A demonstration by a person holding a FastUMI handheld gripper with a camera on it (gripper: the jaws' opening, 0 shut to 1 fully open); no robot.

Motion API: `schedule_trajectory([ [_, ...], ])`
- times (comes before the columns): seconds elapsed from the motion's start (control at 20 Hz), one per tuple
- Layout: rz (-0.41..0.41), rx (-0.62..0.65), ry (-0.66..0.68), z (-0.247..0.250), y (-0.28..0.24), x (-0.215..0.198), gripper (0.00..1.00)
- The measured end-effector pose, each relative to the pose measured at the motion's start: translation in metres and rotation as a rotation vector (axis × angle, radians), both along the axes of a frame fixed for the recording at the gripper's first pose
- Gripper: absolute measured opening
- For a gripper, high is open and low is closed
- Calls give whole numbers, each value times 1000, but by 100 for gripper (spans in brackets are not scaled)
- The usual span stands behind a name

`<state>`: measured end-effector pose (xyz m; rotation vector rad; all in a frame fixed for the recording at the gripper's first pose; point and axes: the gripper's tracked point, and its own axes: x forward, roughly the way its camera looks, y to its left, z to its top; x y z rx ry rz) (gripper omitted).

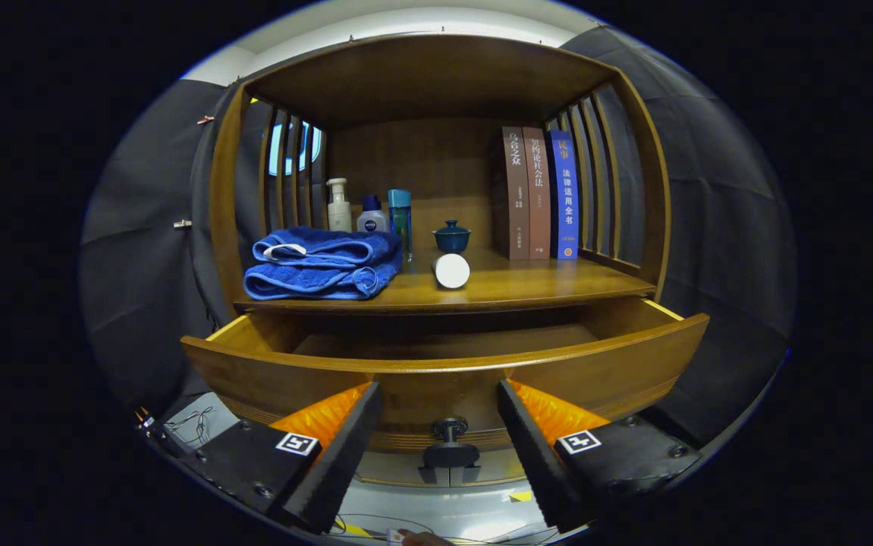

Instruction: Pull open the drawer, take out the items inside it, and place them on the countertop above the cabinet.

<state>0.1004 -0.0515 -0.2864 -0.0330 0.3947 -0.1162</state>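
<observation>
Hovering in front of the pulled-out drawer (pixel 444 364), the tool (pixel 440 436) has its two fingers spread wide apart, gripping nothing, with the drawer's dark knob (pixel 449 431) sitting between them, touched by neither. The drawer stands open from the wooden cabinet (pixel 436 76), and the visible part of its floor looks bare, though the front panel hides the near part. Above the drawer, the bench (pixel 527 284) carries a folded blue towel (pixel 322 264) at the left, with a white loop on its top fold. Behind the towel stand a cream pump bottle (pixel 339 206), a small white bottle with a dark blue cap (pixel 372 214) whose label cannot be read reliably, and a tall teal bottle (pixel 400 220). Near the middle sits a small dark blue lidded cup (pixel 451 237), and just in front of it a white cylinder (pixel 451 271) lies on its side, its round end facing the tool. At the right stand three upright books (pixel 538 193), two brown and one blue, their spines bearing Chinese characters too small to read with certainty. Slatted wooden sides close the shelf space on both flanks.
</observation>
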Motion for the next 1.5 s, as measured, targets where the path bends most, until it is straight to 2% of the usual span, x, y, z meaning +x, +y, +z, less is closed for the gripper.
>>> schedule_trajectory([
  [0.3, -3, 11, -2, -7, -5, 46, 99],
  [0.5, -5, 23, -1, -9, -7, 60, 99],
  [1.3, -16, 3, 3, -8, -12, 61, 99],
  [1.5, -29, 5, -7, 5, -15, 58, 99],
])
